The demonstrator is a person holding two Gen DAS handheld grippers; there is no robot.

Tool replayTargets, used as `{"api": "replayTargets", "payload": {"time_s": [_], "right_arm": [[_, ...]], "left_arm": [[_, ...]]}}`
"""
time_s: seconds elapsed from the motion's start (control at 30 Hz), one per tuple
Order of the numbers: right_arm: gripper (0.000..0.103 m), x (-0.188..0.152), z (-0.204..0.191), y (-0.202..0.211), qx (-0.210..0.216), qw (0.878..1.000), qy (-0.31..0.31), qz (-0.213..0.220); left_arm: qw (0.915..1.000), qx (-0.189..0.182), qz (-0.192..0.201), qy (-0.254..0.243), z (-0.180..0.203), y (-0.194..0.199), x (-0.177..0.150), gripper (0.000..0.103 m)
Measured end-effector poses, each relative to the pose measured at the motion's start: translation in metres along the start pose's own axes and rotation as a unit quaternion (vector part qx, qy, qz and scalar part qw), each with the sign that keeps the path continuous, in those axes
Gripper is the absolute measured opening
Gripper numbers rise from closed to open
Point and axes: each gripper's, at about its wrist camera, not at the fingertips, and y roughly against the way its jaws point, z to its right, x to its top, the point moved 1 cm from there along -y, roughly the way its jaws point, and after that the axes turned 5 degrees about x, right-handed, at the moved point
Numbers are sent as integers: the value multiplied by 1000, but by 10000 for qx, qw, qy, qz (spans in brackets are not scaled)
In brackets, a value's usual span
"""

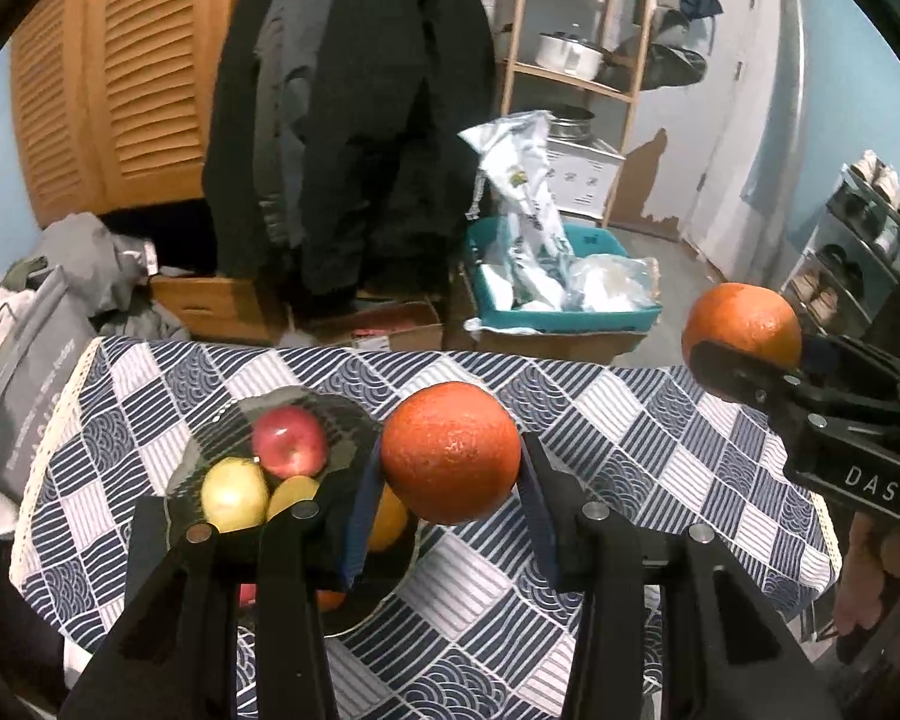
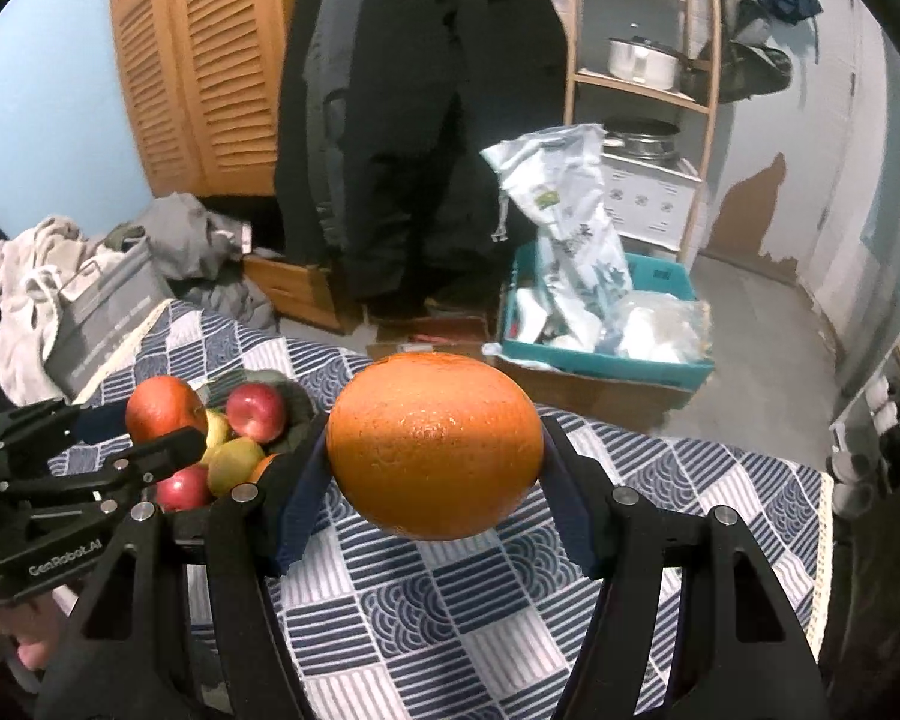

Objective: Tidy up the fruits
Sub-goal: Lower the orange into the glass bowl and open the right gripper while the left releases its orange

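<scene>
Orange peel, pebbled and waxy: firm fruit w/ slight give, moderate weight, round so apt to roll. Left gripper (image 1: 450, 468) clamped across the middle of one orange (image 1: 450, 453), held above the bowl (image 1: 342, 420) near tabletop's (image 1: 630, 420) left edge. Right gripper (image 2: 432, 462) likewise clamped on a second orange (image 2: 435, 447), above tabletop centre. Best held at widest girth, w/o squeezing hard.

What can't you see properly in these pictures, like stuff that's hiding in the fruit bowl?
- Left wrist view: the left gripper, shut on its orange, hides part of the bowl, so the fruit cannot be counted.
- Right wrist view: the right gripper, with its orange, covers the tablecloth behind it.
- Both views: the person's hands are nearly cut off by the edges.
- Shelf items at the far right are too small to name.
</scene>
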Motion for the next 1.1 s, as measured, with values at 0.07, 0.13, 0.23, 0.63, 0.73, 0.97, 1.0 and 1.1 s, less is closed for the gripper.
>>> {"api": "replayTargets", "payload": {"time_s": [0.07,0.13,0.23,0.63,0.73,0.97,1.0,1.1], "right_arm": [[66,1,-6,-4,52,10000,37,-18],[66,4,-13,-12,127,9999,58,-59],[66,6,-22,-24,242,9996,92,-123],[66,7,-64,-94,534,9962,365,-579],[66,4,-73,-115,669,9940,411,-763],[67,-5,-87,-160,914,9882,412,-1159],[67,-7,-88,-165,939,9874,403,-1211],[67,-13,-91,-182,983,9849,375,-1375]], "left_arm": [[10000,80,-10,48,-8,-1,-1,45],[9998,148,-37,125,-18,-4,-3,45],[9994,229,-109,250,-32,-10,-4,45],[9945,550,-594,663,-82,-49,-21,45],[9924,592,-743,786,-94,-60,-28,45],[9887,727,-958,894,-110,-85,-40,45],[9878,733,-1013,929,-112,-90,-42,45],[9860,751,-1127,975,-117,-99,-47,45]]}}
